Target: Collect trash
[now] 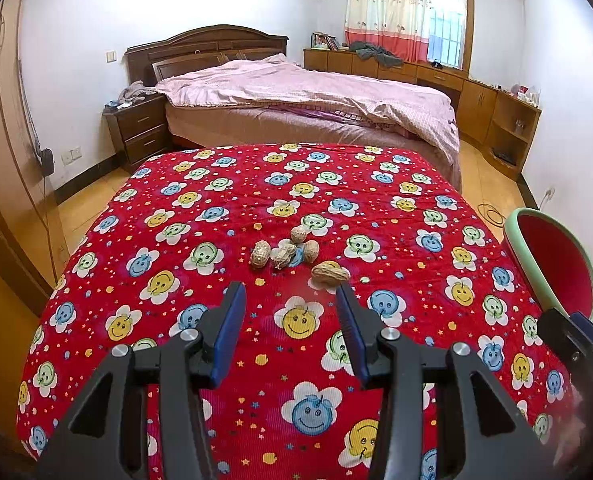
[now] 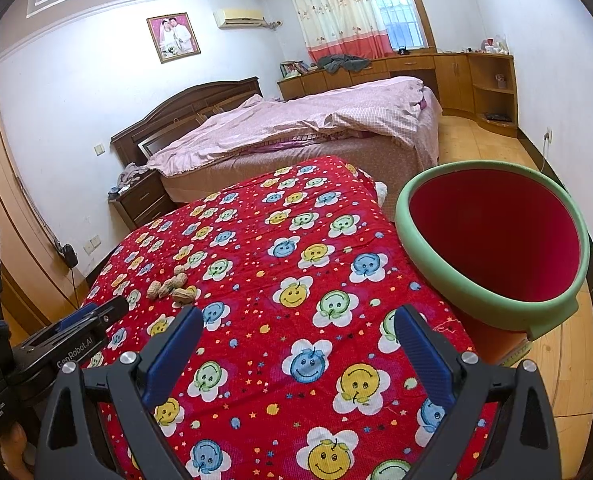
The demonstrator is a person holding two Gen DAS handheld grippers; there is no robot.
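Several peanut shells [image 1: 285, 254] lie in a small cluster on the red smiley-flower cloth [image 1: 200, 320]; one whole peanut [image 1: 330, 272] lies nearest my left gripper. My left gripper [image 1: 291, 294] is open and empty, its tips just short of that peanut. The shells also show in the right wrist view [image 2: 173, 286], at the left. A red bin with a green rim [image 2: 492, 240] stands at the cloth's right edge, also in the left wrist view [image 1: 552, 260]. My right gripper [image 2: 298, 320] is open and empty above the cloth, left of the bin.
A bed with a pink quilt [image 1: 308, 96] stands behind the table. A dark nightstand [image 1: 136, 128] is at its left, wooden cabinets [image 1: 492, 112] along the right wall. The left gripper's body [image 2: 56, 344] shows at the lower left of the right wrist view.
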